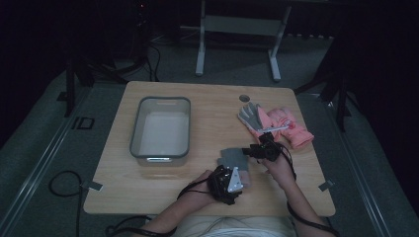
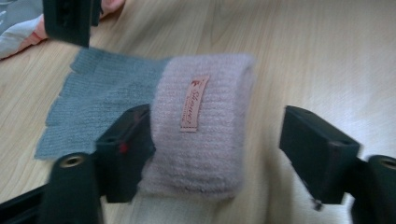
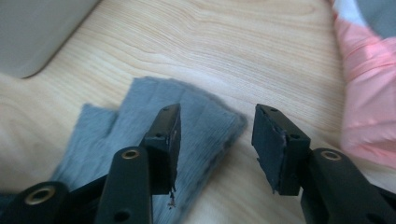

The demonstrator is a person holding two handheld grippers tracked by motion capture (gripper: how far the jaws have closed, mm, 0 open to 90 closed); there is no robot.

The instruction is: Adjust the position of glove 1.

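Your left gripper (image 2: 217, 149) straddles the pale cuff (image 2: 201, 126) of the grey knit glove (image 1: 232, 159) lying near the table's (image 1: 207, 103) front edge, jaws apart, only one touching; your right gripper (image 3: 217, 149) stands open over its finger end

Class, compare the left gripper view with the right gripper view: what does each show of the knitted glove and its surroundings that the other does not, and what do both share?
Left gripper view alone: the glove's pale cuff with its small sewn label, between open jaws. Right gripper view alone: a corner of the grey bin, with one jaw over the fingertip end. Both share: the grey knitted glove flat on the wooden table, and part of the pink glove.
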